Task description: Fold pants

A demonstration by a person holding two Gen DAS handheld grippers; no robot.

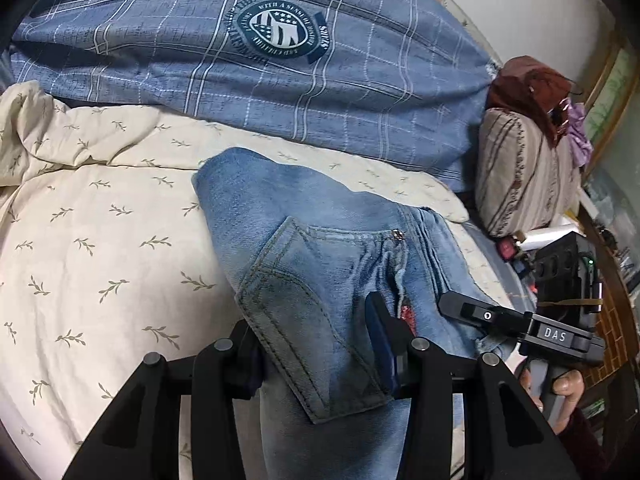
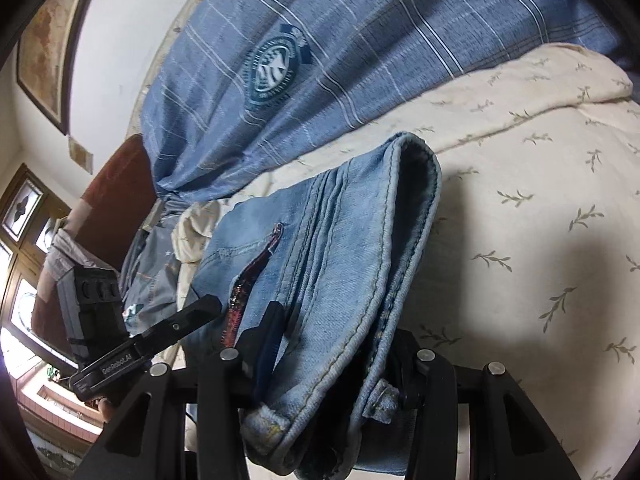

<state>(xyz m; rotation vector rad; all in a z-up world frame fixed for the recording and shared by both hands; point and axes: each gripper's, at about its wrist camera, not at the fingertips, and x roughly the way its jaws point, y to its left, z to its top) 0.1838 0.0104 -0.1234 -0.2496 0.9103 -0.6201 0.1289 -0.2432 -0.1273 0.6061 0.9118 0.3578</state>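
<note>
The pants are light blue jeans, folded into a thick bundle and held up over a cream bedspread with leaf print. My left gripper is shut on the jeans at the back-pocket end. My right gripper is shut on the jeans near the waistband and belt loop. Each gripper shows in the other's view: the right one at the lower right of the left wrist view, the left one at the lower left of the right wrist view.
A blue plaid duvet with a round crest lies heaped behind the jeans. A striped pillow with dark red cloth on it sits at the bed's right end. Wooden furniture and clutter stand beyond it.
</note>
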